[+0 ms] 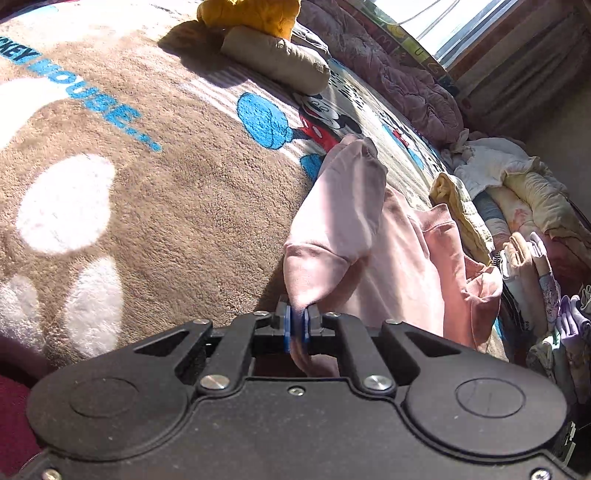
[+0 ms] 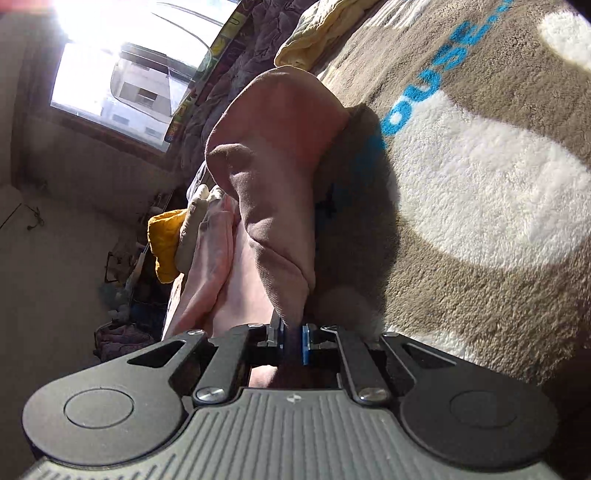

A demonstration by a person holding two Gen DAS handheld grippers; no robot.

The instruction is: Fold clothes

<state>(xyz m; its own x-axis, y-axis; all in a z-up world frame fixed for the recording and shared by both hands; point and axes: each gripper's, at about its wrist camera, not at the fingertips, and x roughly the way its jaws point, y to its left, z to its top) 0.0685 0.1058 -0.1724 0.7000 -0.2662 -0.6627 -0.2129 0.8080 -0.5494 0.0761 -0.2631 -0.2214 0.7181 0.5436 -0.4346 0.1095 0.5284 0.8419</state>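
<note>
Left wrist view: left hand-held gripper (image 1: pixel 297 325) clamped on a fold of the pink sweatshirt (image 1: pixel 369 236), lifted over the brown fleece blanket (image 1: pixel 166 192) on the bed; beyond, a heap of clothes (image 1: pixel 517 206), a beige pillow (image 1: pixel 280 62), an orange plush toy (image 1: pixel 251 14). Right wrist view: right hand-held gripper (image 2: pixel 293 341) pinched on another fold of the same sweatshirt (image 2: pixel 273 177); farther off, a sunlit window (image 2: pixel 122 81), seen here only.
</note>
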